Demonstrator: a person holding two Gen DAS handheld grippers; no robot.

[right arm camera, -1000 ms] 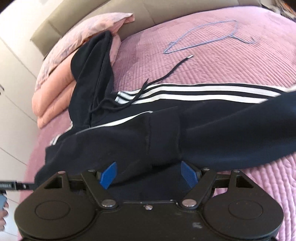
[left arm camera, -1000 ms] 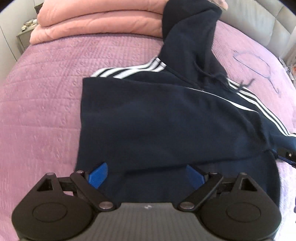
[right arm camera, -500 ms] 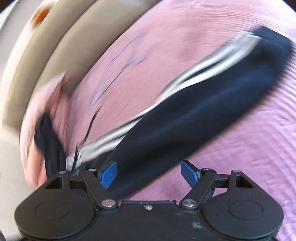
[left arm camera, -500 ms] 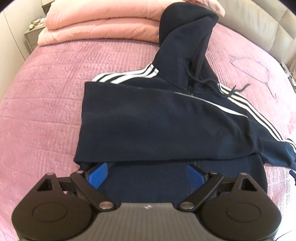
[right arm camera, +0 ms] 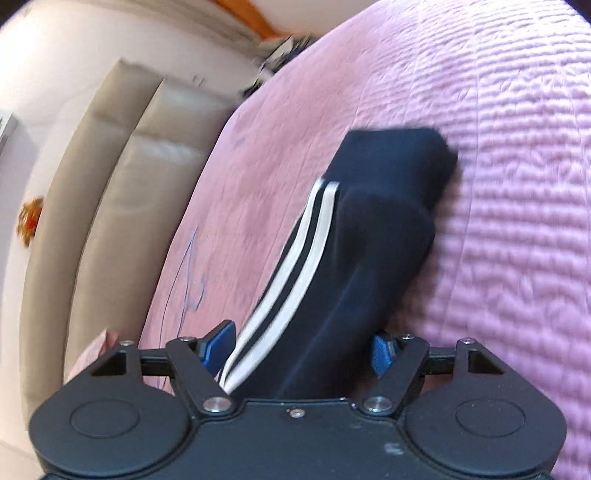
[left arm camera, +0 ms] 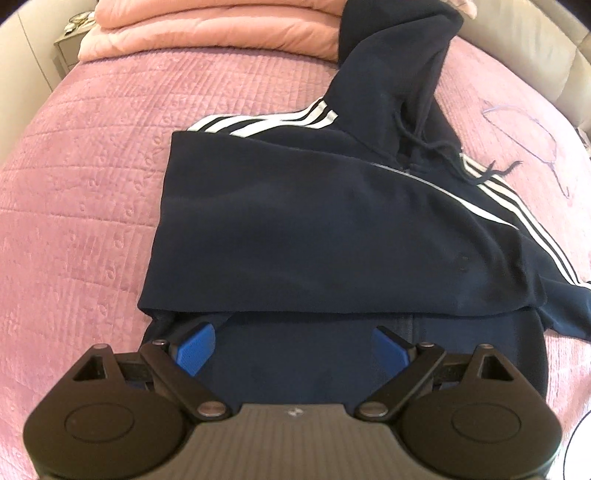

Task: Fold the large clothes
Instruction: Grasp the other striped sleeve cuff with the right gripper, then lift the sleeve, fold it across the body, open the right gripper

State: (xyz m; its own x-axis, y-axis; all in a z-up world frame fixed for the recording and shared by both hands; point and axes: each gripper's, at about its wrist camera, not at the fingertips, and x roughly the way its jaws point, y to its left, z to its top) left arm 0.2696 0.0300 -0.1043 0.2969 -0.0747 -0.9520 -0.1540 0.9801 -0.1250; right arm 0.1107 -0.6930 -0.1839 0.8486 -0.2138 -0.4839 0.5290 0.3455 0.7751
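Pink quilted bedspread [left arm camera: 92, 192] covers the bed on which our hoodie [left arm camera: 332, 229] lies, hood [left arm camera: 395, 62] running up against the folded pink duvet [left arm camera: 207, 29] near the headboard [right arm camera: 110, 177]. We judge the step in hand to be folding the outstretched right sleeve [right arm camera: 354, 266] across the body. Our right gripper [right arm camera: 304, 347] straddles that sleeve, its jaws closing but the pads not yet pressing the cloth; our left gripper [left arm camera: 291, 345] hovers wide open over the lower hem, holding nothing. To fold well, we should pinch the sleeve through both layers, lift it enough to clear the bedspread, and lay it flat and parallel to the hem, steadying the body with the left. Navy fleece, three white stripes along each arm; one side is already folded inward, and a drawstring [left arm camera: 491, 171] trails loose.
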